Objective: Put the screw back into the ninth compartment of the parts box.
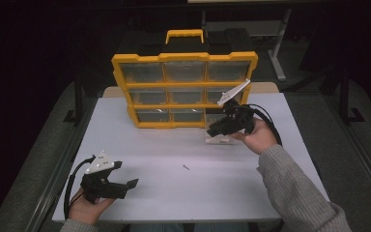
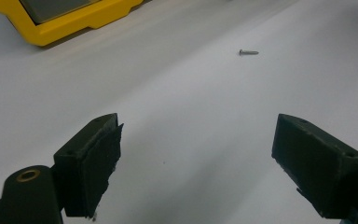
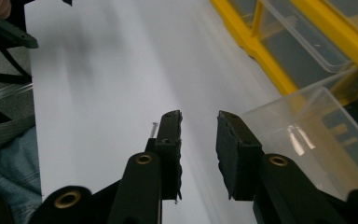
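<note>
A yellow organizer (image 1: 183, 89) stands upright at the far edge of the white table (image 1: 174, 188). Table legs (image 1: 280, 53) stand on the floor behind the organizer.

A clear plastic drawer (image 1: 218, 140) is sitting upright and open-topped on the white worktop (image 1: 174, 193) toward its right edge. A small dark screw (image 1: 186, 167) is lying flat mid-worktop, well apart from the drawer, nearer the front edge.

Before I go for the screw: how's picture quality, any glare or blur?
High view: table evenly lit, surroundings black, screw a tiny speck. Left gripper view: screw sharp, jaws soft-edged. Right gripper view: glare streaks on the clear drawer, organizer blurred.
</note>
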{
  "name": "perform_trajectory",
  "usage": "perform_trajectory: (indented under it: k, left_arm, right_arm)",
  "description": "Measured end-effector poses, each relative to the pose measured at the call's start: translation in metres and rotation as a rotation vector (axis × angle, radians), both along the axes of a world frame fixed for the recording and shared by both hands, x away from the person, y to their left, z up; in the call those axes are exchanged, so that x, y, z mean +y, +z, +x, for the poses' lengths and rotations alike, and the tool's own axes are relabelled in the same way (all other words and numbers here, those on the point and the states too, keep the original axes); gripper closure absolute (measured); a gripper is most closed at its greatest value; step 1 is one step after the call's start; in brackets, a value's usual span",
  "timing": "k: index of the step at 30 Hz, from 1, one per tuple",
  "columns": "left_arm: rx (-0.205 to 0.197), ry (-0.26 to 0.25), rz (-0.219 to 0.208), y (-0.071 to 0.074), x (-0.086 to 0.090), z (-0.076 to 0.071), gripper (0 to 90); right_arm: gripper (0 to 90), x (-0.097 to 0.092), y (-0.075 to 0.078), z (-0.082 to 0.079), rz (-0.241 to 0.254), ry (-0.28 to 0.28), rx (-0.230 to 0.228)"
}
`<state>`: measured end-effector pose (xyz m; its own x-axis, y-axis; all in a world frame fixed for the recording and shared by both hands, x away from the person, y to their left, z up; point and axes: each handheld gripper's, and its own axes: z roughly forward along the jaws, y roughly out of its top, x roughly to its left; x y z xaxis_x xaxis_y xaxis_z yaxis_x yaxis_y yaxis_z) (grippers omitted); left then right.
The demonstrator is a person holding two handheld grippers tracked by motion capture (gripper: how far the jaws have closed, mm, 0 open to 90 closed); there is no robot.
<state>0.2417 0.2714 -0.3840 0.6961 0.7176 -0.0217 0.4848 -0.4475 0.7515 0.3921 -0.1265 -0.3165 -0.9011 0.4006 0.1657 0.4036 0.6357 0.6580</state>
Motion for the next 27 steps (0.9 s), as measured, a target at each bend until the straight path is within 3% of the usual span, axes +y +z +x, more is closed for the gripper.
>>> perform_trajectory:
  k: [27]
  left_arm:
    - [-0.003,0.002,-0.005,0.000,0.000,0.000,15.2]
  right_arm:
    - [61.6,0.040,-0.032,-0.022,-0.013,0.087,0.039]
